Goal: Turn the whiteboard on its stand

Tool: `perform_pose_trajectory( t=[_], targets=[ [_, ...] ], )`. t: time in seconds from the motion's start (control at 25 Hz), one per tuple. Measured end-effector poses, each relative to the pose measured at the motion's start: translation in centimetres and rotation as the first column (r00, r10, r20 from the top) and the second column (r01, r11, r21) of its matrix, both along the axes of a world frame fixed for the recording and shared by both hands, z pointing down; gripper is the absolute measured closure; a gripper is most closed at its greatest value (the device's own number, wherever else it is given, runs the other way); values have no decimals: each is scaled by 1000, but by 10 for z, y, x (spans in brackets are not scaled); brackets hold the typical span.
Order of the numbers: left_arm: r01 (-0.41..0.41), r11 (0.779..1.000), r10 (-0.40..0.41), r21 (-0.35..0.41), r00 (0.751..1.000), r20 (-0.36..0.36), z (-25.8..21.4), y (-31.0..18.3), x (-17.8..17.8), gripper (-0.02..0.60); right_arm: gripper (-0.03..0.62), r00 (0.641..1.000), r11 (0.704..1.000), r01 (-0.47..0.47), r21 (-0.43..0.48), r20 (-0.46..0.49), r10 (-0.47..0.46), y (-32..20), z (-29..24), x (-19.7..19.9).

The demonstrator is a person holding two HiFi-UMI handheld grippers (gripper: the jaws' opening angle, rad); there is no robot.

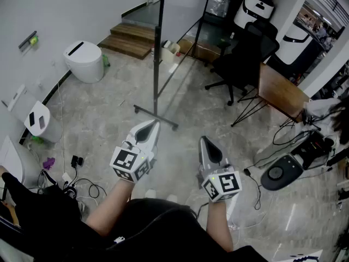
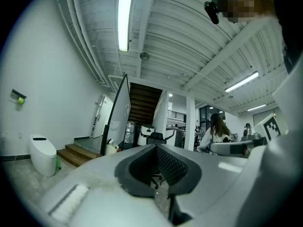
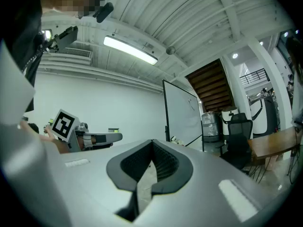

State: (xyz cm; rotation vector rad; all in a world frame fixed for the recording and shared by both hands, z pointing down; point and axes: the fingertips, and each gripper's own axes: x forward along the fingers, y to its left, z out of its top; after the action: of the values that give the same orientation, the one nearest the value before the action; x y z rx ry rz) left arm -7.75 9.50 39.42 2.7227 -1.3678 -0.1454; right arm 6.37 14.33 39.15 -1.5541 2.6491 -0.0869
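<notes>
The whiteboard (image 1: 182,7) stands on a black post (image 1: 157,64) with floor legs (image 1: 155,116), and from above I see it nearly edge-on. It appears ahead of both grippers, as a slanted panel in the left gripper view (image 2: 118,115) and as a white face in the right gripper view (image 3: 182,115). My left gripper (image 1: 151,125) is held level just short of the stand's legs, shut and empty (image 2: 158,174). My right gripper (image 1: 205,142) hangs beside it to the right, also shut with nothing in it (image 3: 151,167). Neither touches the board.
A white round bin (image 1: 84,60) sits at the left wall and wooden steps (image 1: 131,37) lie behind the board. A black office chair (image 1: 245,53) and a wooden table (image 1: 281,91) stand to the right. Cables (image 1: 82,187) and a round black device (image 1: 278,172) lie on the floor.
</notes>
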Motion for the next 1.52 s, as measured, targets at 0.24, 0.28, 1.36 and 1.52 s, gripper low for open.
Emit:
perform_pose_trajectory(
  t=[0.24,0.28,1.36,1.52],
  targets=[
    [7,1000,-7,-9,1000,8,4,2,-2,578,588,1000,1000,4,-2,2,-4,1,1,-2],
    [10,1000,-10,-10,1000,9,4,2,-1,578,588,1000,1000,6,-1,4,-6,0,2,0],
    [94,994,-93,-63,995,22,33,2,48,578,588,995,994,86,-62,57,-82,3,35,64],
    [76,995,-74,-65,997,36,39,-2,60,578,588,993,993,101,-64,67,-97,-6,38,67]
  ],
)
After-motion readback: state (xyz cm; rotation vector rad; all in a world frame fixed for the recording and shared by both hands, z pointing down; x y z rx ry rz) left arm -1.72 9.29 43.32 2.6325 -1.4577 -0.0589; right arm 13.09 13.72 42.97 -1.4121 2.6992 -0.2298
